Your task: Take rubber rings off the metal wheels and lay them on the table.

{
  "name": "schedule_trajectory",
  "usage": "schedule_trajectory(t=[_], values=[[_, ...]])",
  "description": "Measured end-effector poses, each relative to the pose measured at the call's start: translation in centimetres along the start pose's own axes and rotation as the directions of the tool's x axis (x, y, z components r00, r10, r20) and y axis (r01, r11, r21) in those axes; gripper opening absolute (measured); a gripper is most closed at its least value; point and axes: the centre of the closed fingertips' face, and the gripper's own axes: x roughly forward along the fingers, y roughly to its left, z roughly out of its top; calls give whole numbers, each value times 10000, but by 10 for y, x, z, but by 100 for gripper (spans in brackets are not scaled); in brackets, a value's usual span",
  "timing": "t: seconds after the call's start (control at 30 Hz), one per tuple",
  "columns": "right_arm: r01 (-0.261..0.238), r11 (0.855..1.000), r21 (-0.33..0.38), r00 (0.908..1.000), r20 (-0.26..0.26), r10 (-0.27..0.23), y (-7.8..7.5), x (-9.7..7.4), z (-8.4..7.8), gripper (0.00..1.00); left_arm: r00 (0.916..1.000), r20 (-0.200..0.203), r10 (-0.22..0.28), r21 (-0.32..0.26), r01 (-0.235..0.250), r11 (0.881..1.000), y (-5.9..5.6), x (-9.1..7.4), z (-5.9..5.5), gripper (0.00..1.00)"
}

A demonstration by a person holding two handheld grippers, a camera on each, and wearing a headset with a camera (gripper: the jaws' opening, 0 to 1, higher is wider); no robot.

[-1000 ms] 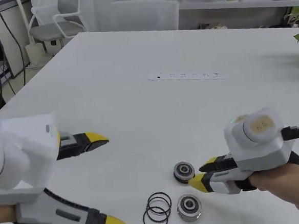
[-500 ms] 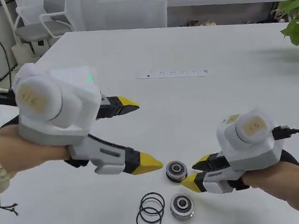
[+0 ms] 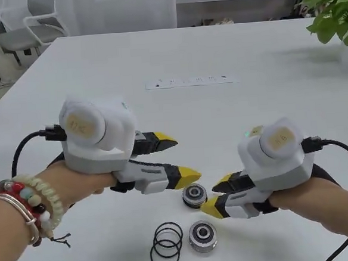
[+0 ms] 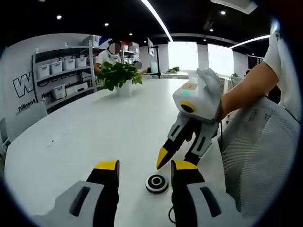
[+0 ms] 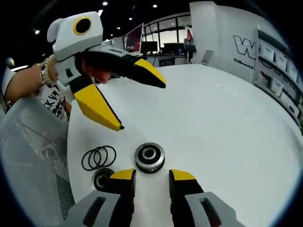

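Note:
Two metal wheels lie on the white table (image 3: 232, 114): the far wheel (image 3: 194, 195) (image 4: 156, 183) (image 5: 149, 157) and the near wheel (image 3: 202, 236) (image 5: 102, 178). Three black rubber rings (image 3: 166, 245) (image 5: 98, 157) lie loose beside the near wheel. My left gripper (image 3: 182, 160) (image 4: 147, 165) hovers open just above and left of the far wheel, holding nothing. My right gripper (image 3: 211, 196) (image 5: 152, 175) is open too, its yellow tips just right of the far wheel, which sits in line with the gap between its jaws. The grippers point at each other.
A white power strip (image 3: 189, 81) lies mid-table. A green plant (image 3: 333, 9) stands at the far right, chairs (image 3: 133, 14) at the far edge. In the left gripper view a grey mesh chair back (image 4: 258, 156) is close on the right.
My left gripper has swung in from the left edge toward the far wheel. The right gripper has barely moved. The head camera has shifted, so wheels and rings sit differently in view.

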Motion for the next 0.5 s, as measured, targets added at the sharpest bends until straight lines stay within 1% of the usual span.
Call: schedule_trajectory(t=[0.1, 0.17, 0.2, 0.23, 0.27, 0.37, 0.4, 0.43, 0.5], values=[[-16, 9999, 155, 10000, 60, 15, -1, 1, 0, 25, 9999, -21, 137, -79, -137, 9999, -3, 7, -11, 33], [-19, 9997, 245, 10000, 92, 17, -1, 1, 0, 26, 10000, -44, 60, -129, -61, 9999, -7, 10, -17, 29], [-22, 9997, 262, 9999, 99, 19, -2, 1, 0, 25, 9999, -103, -23, -98, 22, 9999, -11, 12, -22, 27], [-38, 9994, 337, 9999, 120, 34, -1, 1, 0, 25, 9995, -247, -185, -17, 185, 9998, -15, 14, -26, 25], [-50, 9992, 404, 9999, 146, 44, -1, 1, 0, 25, 9992, -337, -192, -4, 191, 9998, -17, 16, -30, 22], [-78, 9985, 544, 9997, 216, 67, -2, 2, 0, 25, 9982, -575, -144, -89, 139, 9999, -17, 20, -40, 20], [-82, 9984, 567, 9997, 224, 70, -2, 2, 0, 25, 9973, -698, -208, -266, 190, 9995, -18, 21, -43, 20], [-100, 9982, 589, 9997, 231, 87, -2, 2, 0, 25, 9970, -740, -235, -428, 204, 9989, -19, 22, -44, 20], [-146, 9978, 643, 9996, 237, 131, -1, 3, 0, 25, 9972, -712, -219, -442, 188, 9988, -19, 23, -44, 20]])
